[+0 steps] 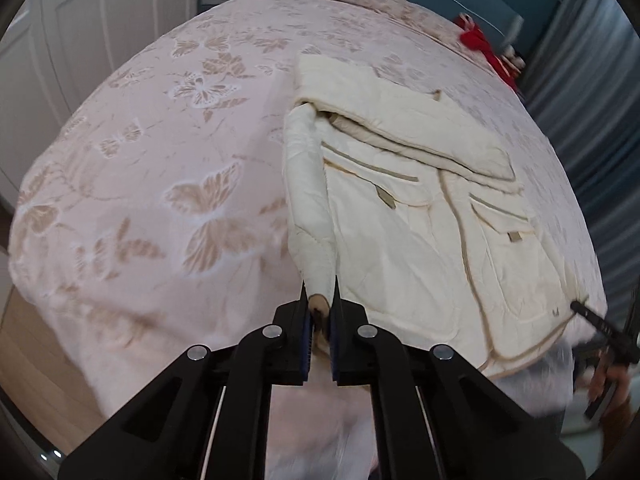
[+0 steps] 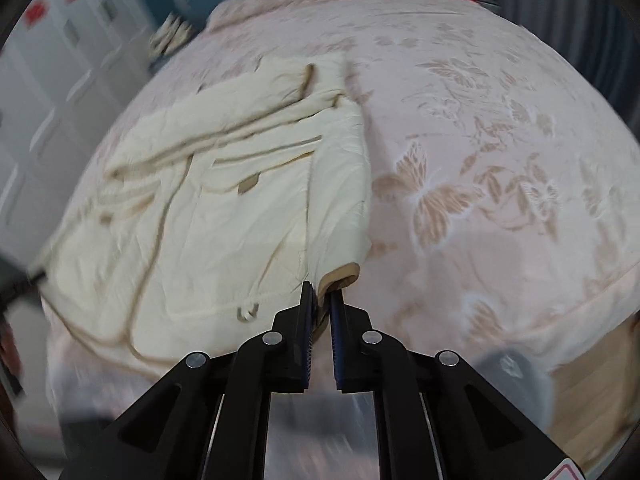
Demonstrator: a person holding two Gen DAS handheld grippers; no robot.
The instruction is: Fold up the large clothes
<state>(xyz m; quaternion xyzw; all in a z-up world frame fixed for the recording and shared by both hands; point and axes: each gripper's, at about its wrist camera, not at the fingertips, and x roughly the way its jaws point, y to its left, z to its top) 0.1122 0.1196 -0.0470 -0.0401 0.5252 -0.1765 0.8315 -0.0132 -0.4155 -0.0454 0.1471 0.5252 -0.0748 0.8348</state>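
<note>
No words or brand names can be read anywhere; a small tan mark near the hem of the jacket [image 2: 188, 216] is too blurry to make out, and a red and white sticker at the bottom corner of the right wrist view is cut off. The jacket is big, puffy and cream colored, with thin tan lines along its seams, pocket flaps with little tan tabs, and tan cuffs. It lies flat on a bed [image 1: 160, 160] with a pale pink cover full of tan butterflies. Its top part looks folded over. The left gripper [image 1: 320, 312] is closed tight on the tan cuff of one sleeve [image 1: 308, 200], which runs down the side of the jacket. The right gripper [image 2: 323, 300] is pinching the tan cuff of the other sleeve [image 2: 340, 184] the same way. Something red [image 1: 486, 50] lies at the far end of the bed.
</note>
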